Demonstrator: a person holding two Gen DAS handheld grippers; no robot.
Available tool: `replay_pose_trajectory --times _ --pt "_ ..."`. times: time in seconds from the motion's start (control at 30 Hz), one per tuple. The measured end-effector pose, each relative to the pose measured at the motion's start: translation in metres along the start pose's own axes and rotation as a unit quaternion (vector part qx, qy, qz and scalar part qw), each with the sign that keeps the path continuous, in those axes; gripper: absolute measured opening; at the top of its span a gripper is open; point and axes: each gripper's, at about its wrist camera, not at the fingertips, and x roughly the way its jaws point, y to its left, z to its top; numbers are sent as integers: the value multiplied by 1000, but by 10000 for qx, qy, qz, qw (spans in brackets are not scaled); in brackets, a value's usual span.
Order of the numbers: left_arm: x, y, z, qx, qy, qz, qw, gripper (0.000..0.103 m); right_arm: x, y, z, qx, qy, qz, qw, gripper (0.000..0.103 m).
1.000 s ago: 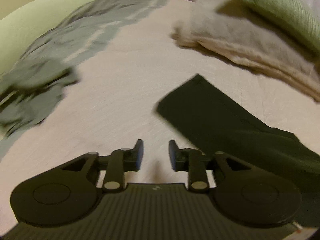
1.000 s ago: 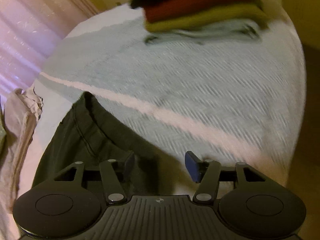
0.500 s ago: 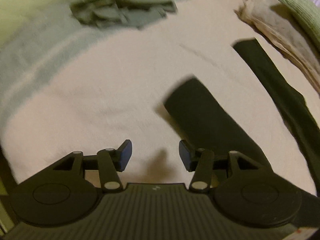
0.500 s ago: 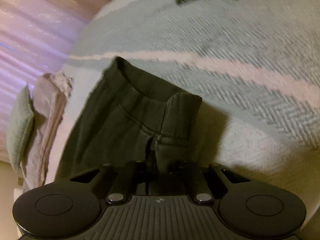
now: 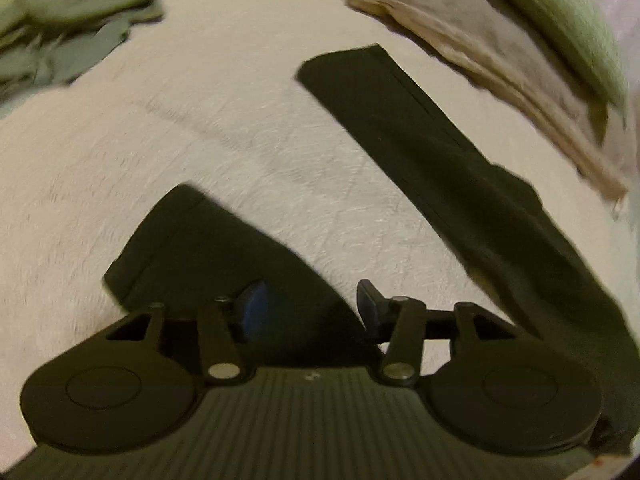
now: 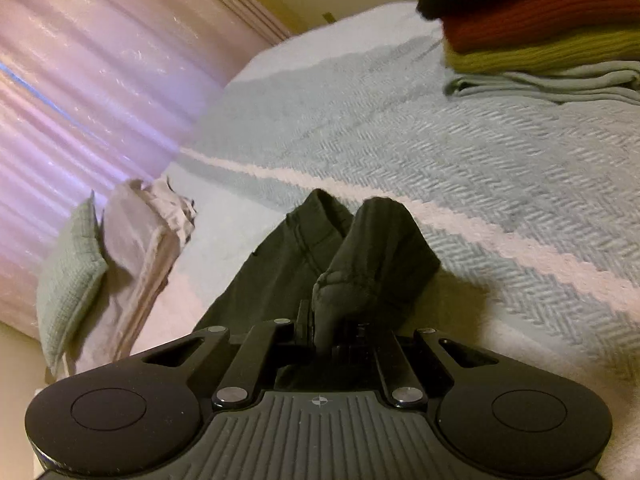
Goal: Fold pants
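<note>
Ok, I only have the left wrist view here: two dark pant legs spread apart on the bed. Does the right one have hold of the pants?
Observer: Yes. The right gripper is shut on the waistband end of the pants, with a bunch of fabric lifted off the bed.
Operator: Anything near that end?
Observer: A stack of folded clothes sits further up the blanket, apart from the pants.
Operator: And to its side?
Observer: A beige cloth and a green cushion lie by the curtain.
</note>
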Motion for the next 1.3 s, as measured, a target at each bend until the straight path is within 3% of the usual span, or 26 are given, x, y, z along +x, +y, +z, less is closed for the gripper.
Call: replay_pose_trajectory --times 0.1,0.3,0.47,0.57,0.63,0.7,0.77,0.87,1.0,1.1,1.2,1.27,1.3 --pt "-22 12 -7 -257 -121 -88 9996 49 7 3 2 -197 136 7 9997 4" --pt "-54 77 -40 -1174 206 286 9925 49 10 -12 -2 3 222 36 9997 4" --pt "-33 104 -38 -2050 299 206 9781 58 4 -21 -4 98 225 31 9997 4" --pt "-16 106 -36 -2454 94 204 9692 62 -1 -26 -7 163 232 -33 9996 4" --pt "-10 105 -30 -2572 -68 271 9659 60 -6 -31 -8 232 244 -96 9994 4" --pt "-10 104 -23 -2547 -207 240 9665 17 -12 -36 -11 306 240 -100 9992 4" --pt "-16 108 -16 -2462 -187 287 9686 3 -23 -42 -16 406 177 -90 9990 4" --pt "-49 117 -5 -2227 -454 127 9737 2 -47 -48 -26 355 94 -67 9993 4" --pt "-120 135 -9 -1448 -822 80 9860 4 -85 -58 -57 345 146 -123 9992 4" --pt "-137 164 -33 -947 -784 737 9897 5 -81 -72 -92 258 579 -725 9954 4" --pt "-102 194 -64 -728 38 1316 9886 9 -61 -93 -118 600 892 -1441 9837 7" --pt "-84 201 -76 -562 349 2012 9773 9 -60 -92 -121 866 818 -1476 9818 18" --pt "-85 205 -78 -639 277 2045 9764 11 -61 -87 -119 770 860 -1474 9823 34"
